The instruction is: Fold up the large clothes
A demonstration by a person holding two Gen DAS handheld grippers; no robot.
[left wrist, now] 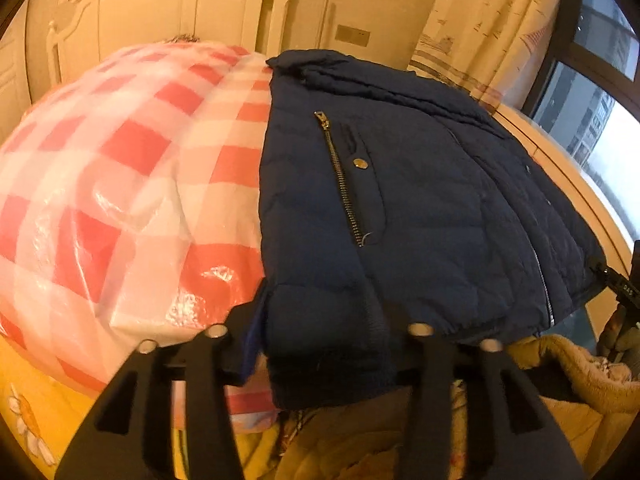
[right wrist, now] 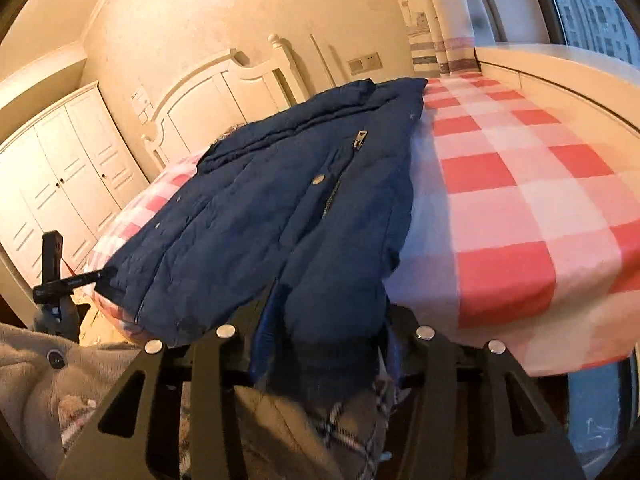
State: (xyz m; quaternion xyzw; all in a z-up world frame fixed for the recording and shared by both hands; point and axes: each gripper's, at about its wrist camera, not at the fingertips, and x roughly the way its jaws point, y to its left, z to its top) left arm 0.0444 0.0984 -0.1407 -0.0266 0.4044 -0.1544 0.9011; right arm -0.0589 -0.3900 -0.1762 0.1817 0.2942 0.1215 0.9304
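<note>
With the jacket [left wrist: 400, 200] spread face-up on the checked bed [right wrist: 520, 200], each gripper, left [left wrist: 320, 344] and right [right wrist: 324, 344], has its tongs clamped on a hem corner, probably to carry that edge up toward the collar.

The navy jacket [left wrist: 400, 200] covers the near middle of the bed. To its left, the red-and-white checked sheet [left wrist: 120, 160] lies open under a crinkled plastic film. To its right, the same sheet [right wrist: 520, 200] runs bare to the window ledge [right wrist: 560, 76]. The headboard [right wrist: 224, 92] bounds the far end.
</note>
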